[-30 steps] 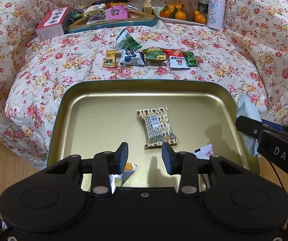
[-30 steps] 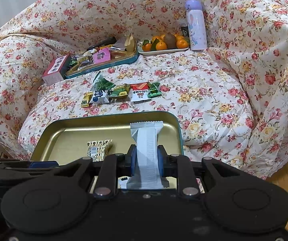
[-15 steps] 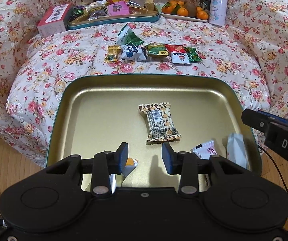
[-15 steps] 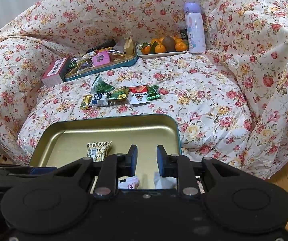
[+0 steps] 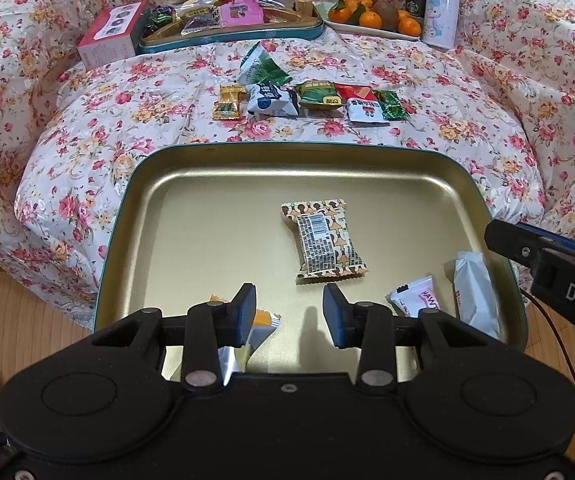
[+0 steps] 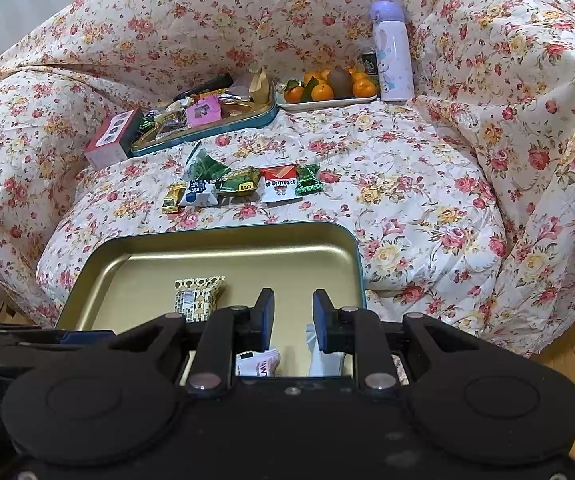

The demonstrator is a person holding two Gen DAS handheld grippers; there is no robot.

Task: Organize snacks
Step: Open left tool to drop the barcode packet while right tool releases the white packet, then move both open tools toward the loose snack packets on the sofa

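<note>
So far four snacks lie in the gold tray [image 5: 207, 216] at the centre of the left wrist view: a patterned packet [image 5: 325, 240] in the middle, a white sachet [image 5: 417, 300] and a pale white wrapper [image 5: 475, 292] toward its lower right, and an orange-cornered packet [image 5: 263, 322] at its lower left. That looks like an early share of the job, since a row of wrapped snacks [image 5: 307, 98] waits on the flowered sofa cover [image 5: 467, 92] above the tray, well apart from it.

The left tongs [image 5: 289, 312] stand spread over the tray with nothing between them. The right tongs [image 6: 293, 314] show a narrow gap and pinch nothing.

The orange-cornered packet is half hidden behind the left tongs' finger, and both white wrappers are partly covered in the right wrist view. Whether the far tin [image 5: 231, 34] at the upper left counts as sorted cannot be told.
</note>
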